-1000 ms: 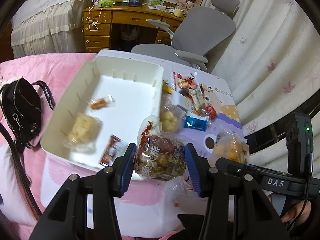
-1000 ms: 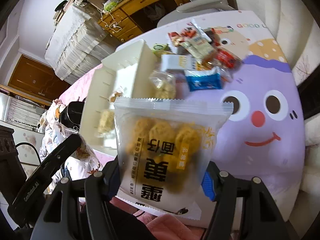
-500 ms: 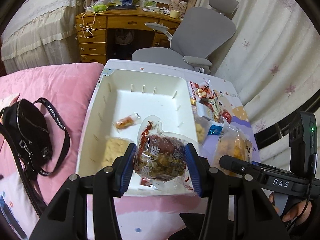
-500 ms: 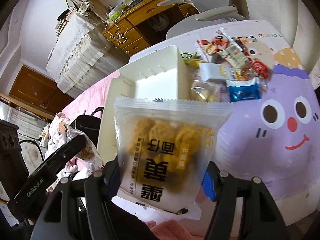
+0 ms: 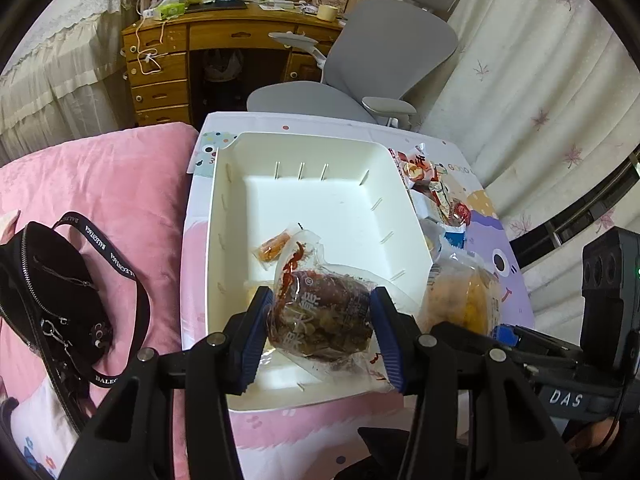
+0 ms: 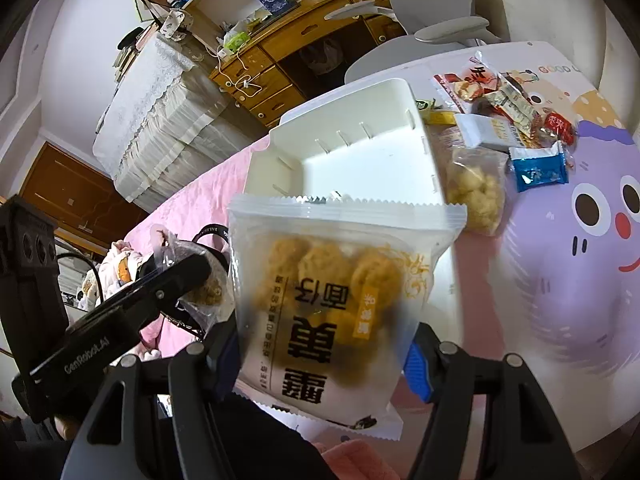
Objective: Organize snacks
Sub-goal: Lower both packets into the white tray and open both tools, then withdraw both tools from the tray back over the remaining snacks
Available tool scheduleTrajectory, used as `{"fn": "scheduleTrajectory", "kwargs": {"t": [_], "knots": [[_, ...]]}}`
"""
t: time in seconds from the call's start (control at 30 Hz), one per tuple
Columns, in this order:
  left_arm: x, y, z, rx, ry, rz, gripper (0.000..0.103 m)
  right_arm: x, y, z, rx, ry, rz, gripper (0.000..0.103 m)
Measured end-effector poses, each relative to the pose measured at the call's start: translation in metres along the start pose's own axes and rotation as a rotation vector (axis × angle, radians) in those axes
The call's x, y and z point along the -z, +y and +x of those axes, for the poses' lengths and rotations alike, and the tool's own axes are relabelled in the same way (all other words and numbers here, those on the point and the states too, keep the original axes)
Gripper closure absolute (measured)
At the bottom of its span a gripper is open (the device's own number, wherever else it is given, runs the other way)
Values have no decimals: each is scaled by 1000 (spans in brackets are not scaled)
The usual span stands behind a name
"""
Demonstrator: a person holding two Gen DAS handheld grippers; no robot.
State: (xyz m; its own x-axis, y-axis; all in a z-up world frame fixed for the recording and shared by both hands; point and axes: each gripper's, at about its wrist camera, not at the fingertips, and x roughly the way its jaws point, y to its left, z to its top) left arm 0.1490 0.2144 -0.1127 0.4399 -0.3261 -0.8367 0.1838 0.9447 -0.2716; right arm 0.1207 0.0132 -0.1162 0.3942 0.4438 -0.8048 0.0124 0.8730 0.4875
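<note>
- Your left tool [image 5: 322, 322] is clamped on a clear packet of dark brown snack [image 5: 320, 316], its blue pads pressed against both sides of the bag.
- That packet hangs over the near part of the white bin [image 5: 316, 148], above the bin floor; whether it touches the floor you cannot tell from here.
- Inside the bin lies a small orange-filled wrapper [image 5: 274, 246], just behind the held packet, and a pale packet edge shows partly hidden under the bag.
- Your right tool [image 6: 324, 354] grips a frosted bag of golden puffs [image 6: 340, 280] with large black printed characters, upright between the fingers and filling much of the right wrist view.
- In the left wrist view the same bag [image 5: 464, 300] sits just beside the bin's right wall, outside it.
- The bin stands on the surface [image 6: 560, 280], which is covered with a cartoon cloth showing a purple face.
- To the right of the bin a loose pile of snacks is still out on the cloth: a clear bag of pale puffs [image 6: 476, 192] touching the bin wall, a blue packet [image 6: 540, 170], a white box [image 6: 484, 130] and red wrappers [image 6: 468, 84] farther back.
- A black handbag [image 5: 52, 292] lies on the pink bed [image 5: 120, 176] to the left of the surface.
</note>
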Motion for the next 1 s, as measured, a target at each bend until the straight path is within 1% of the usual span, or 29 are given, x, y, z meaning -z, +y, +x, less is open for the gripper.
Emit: {"fn": "scheduleTrajectory", "kwargs": {"t": [0.03,0.07,0.1,0.13,0.2,0.3,0.4,0.63,0.8,1.0], "knots": [[1,2,1,4,5,2,52,1,1,1,-1,-2,1,33],[1,3,2,12,10,7,50,1,2,3,-2,-2,7,24],[1,4,2,19,11,10,45,2,2,5,4,0,14,20],[2,5,1,25,9,15,40,3,2,6,19,-2,23,20],[3,6,0,28,9,18,35,5,0,7,23,-6,43,20],[4,8,1,35,18,16,33,7,-3,5,30,-17,62,20],[5,8,3,37,28,18,27,11,-2,3,38,-22,64,20],[10,-3,6,43,55,41,26,20,-7,-8,70,-40,74,20],[14,-14,12,53,78,46,26,30,-14,-21,120,-63,64,20],[22,-35,22,74,103,59,26,44,-27,-38,193,-78,23,20]]}}
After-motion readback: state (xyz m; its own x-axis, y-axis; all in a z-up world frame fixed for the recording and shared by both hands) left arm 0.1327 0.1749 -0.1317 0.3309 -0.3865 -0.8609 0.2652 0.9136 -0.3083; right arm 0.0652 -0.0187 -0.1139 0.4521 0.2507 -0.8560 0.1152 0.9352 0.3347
